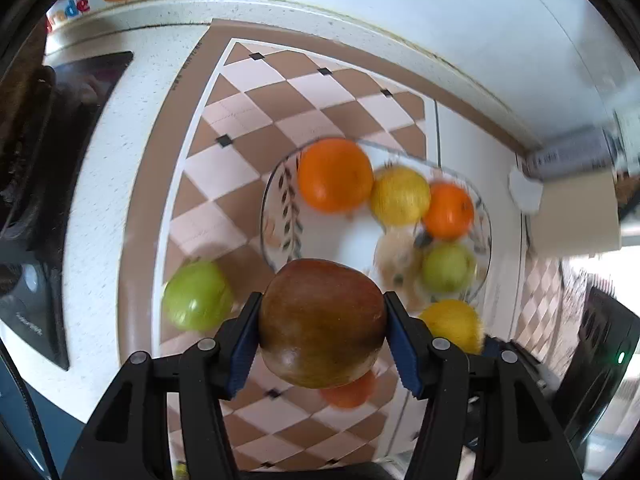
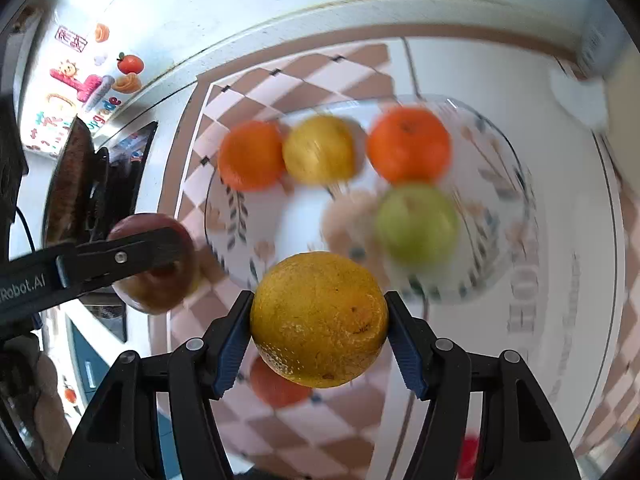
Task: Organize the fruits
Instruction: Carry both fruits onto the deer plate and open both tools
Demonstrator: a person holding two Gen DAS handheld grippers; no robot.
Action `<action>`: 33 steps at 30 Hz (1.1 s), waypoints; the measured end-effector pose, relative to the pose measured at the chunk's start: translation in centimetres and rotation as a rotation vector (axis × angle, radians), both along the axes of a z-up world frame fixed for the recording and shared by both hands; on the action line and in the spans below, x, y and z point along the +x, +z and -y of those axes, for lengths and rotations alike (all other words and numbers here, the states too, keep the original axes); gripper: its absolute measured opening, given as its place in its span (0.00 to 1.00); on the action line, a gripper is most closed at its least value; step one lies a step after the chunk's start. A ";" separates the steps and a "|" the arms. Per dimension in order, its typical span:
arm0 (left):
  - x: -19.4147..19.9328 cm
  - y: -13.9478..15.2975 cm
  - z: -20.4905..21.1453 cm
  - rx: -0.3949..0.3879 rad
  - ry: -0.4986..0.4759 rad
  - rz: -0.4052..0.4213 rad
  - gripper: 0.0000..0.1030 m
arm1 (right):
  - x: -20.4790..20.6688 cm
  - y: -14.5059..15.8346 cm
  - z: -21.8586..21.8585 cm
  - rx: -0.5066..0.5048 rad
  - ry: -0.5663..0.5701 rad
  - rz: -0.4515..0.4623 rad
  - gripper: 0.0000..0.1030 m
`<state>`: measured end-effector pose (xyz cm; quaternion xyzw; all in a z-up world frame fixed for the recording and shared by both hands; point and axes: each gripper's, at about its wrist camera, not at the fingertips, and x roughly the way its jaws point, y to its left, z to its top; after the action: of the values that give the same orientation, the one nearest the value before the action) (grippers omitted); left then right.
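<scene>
Carrying 2 fruits toward a half-filled bowl

The left gripper (image 1: 322, 322) is clamped on a red-brown apple (image 1: 322, 322), pads pressed to both its sides, and holds it in the air just short of the glass bowl (image 1: 276, 216). The right gripper (image 2: 319, 319) is clamped the same way on a yellow-orange citrus fruit (image 2: 319, 319), also lifted above the near rim of the bowl. From the right wrist view the left gripper and its apple hang well off to the left of the bowl.

My judgement is that the task is past halfway. 4 fruits already sit in the bowl: a large orange (image 1: 335, 175) and a yellow fruit (image 1: 400, 196) touching each other at the far side, a second orange (image 1: 448, 210) beside them, and a small green apple (image 1: 447, 267) nearer. The 2 gripped fruits are on their way. At least 2 remain on the checkered mat (image 1: 256, 116): a green apple (image 1: 197, 296) left of the bowl and an orange fruit (image 1: 350, 392) partly hidden under the held apple. A red blur at the lower right of the right wrist view is too indistinct to name.

The bowl's near-left floor looks free. Both grippers aim at 1 bowl, so they may crowd each other, and the round fruits inside could roll when nudged.

Around the mat are a speckled white counter (image 1: 96, 208), a dark appliance (image 1: 32, 300) and fruit stickers (image 2: 130, 63) on the wall.
</scene>
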<state>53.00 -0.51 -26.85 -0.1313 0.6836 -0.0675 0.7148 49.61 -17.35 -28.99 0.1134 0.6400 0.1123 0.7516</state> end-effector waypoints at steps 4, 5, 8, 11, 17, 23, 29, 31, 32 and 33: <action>2.1 -2.1 -0.3 -0.033 0.053 -0.065 0.54 | 2.8 -0.9 -1.7 -0.059 0.054 0.004 0.65; 2.5 -2.6 0.0 -0.036 0.056 -0.081 0.54 | 3.4 -1.2 -2.2 -0.066 0.061 0.002 0.65; 3.1 -3.6 0.1 -0.037 0.055 -0.108 0.55 | 4.3 -2.0 -2.9 -0.088 0.089 -0.007 0.65; 3.6 -4.4 0.4 -0.033 0.039 -0.131 0.55 | 4.8 -2.4 -3.2 -0.089 0.098 -0.024 0.65; 3.6 -5.5 0.9 -0.010 0.031 -0.164 0.56 | 5.1 -2.2 -3.0 -0.101 0.088 -0.035 0.79; 3.2 -3.5 1.0 0.024 0.009 -0.097 0.84 | 3.9 -0.1 -1.8 -0.113 0.064 -0.017 0.85; 1.3 -0.6 1.0 0.117 -0.032 0.001 0.88 | 1.9 2.7 0.7 -0.154 0.006 0.030 0.91; 0.2 0.3 1.0 0.166 -0.047 0.039 0.88 | 1.2 3.5 1.7 -0.173 -0.019 0.045 0.91; -0.4 0.6 0.9 0.180 -0.050 0.055 0.88 | 0.8 3.8 2.3 -0.172 -0.031 0.049 0.91; -1.0 1.0 0.9 0.198 -0.053 0.071 0.88 | 0.4 4.0 2.8 -0.173 -0.041 0.050 0.91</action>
<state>51.97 -1.42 -25.88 -0.0394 0.6644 -0.0230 0.7460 50.06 -20.14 -24.98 0.0583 0.6259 0.0442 0.7764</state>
